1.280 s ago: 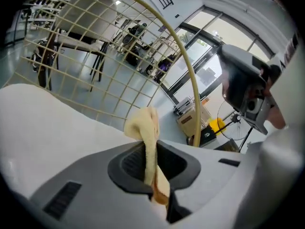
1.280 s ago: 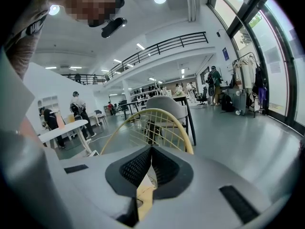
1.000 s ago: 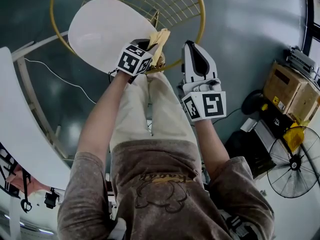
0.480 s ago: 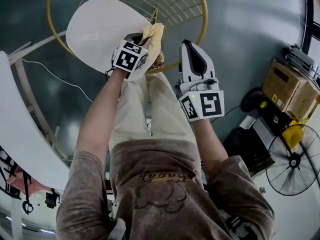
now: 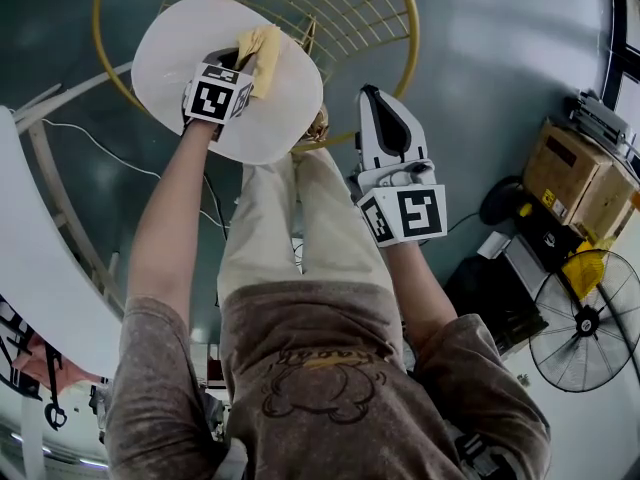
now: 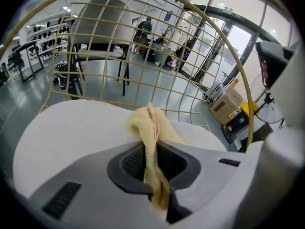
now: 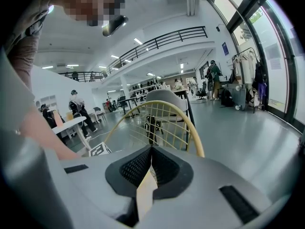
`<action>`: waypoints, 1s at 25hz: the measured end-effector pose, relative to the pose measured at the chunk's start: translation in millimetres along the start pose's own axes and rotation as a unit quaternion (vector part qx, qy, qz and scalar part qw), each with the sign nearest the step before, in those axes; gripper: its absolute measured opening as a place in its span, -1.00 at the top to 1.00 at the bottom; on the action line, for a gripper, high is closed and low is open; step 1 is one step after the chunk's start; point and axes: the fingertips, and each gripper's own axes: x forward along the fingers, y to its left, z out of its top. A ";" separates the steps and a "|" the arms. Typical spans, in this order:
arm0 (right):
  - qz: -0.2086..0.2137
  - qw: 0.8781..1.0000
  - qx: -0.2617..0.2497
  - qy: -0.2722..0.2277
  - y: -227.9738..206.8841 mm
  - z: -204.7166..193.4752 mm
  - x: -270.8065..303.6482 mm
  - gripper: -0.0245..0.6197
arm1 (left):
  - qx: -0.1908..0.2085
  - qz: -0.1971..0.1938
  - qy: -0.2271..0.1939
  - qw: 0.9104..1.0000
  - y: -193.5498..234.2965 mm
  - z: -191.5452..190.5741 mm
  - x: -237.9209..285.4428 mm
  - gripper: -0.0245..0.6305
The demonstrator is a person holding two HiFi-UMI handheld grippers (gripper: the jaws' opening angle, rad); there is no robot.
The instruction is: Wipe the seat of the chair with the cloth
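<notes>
While the left gripper [image 5: 240,66] pinches the yellow cloth [image 5: 262,46] tight on the white seat [image 5: 165,48] of the chair [image 5: 350,8], the wiping looks under way. Next, slide the cloth over the bare part. The left arm reaches out straight. The right gripper [image 5: 375,96] is closed on nothing, beside the seat.

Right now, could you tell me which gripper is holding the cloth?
The left gripper: its jaws are shut on the yellow cloth over the white seat. The right gripper holds none, beside the chair.
</notes>
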 end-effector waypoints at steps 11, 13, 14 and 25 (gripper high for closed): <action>0.005 1.000 0.003 0.006 7.3 -4.9 2.7 0.84 | -0.032 0.103 0.001 0.994 113.0 4.8 -44.6 0.78; 0.007 1.000 0.004 0.007 8.8 -6.4 3.7 0.84 | -0.028 0.114 0.000 0.993 126.8 6.1 -54.7 0.78; 0.008 1.000 0.004 0.009 9.5 -7.3 3.9 0.84 | -0.029 0.120 -0.001 0.992 133.3 6.4 -59.7 0.78; 0.018 1.000 0.000 0.010 13.0 -8.5 -0.7 0.84 | -0.045 0.189 -0.019 0.981 184.0 -0.6 -112.9 0.78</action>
